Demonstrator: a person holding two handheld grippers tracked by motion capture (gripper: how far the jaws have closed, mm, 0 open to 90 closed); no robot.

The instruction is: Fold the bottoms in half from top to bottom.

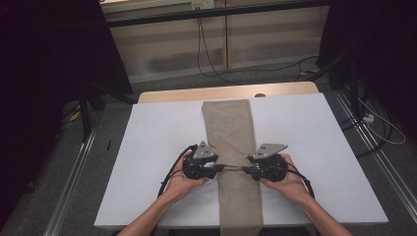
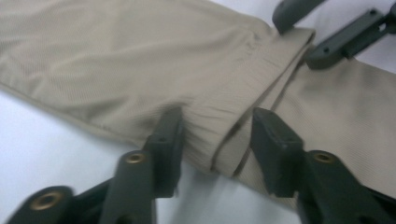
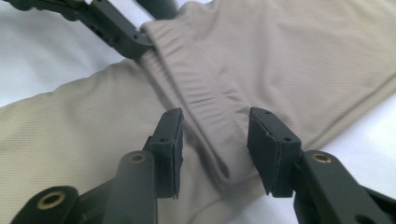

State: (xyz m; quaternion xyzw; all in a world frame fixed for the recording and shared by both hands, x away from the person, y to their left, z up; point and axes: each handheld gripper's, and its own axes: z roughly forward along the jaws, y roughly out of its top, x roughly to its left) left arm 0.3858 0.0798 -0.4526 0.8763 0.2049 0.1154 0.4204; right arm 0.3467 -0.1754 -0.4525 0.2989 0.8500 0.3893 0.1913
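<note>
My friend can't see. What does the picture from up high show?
Two hands hold the left tongs and right tongs facing each other over folded tan trousers, which lie lengthwise down a white table. Dark curtains and floor cables surround it.

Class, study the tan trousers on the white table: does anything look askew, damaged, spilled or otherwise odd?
Nothing stands out. The tan trousers lie folded in a straight strip down the white table, the gathered waistband lying across them. The left hand-held gripper and right hand-held gripper each straddle that band, jaws open. No tear, stain or spill shows.
</note>
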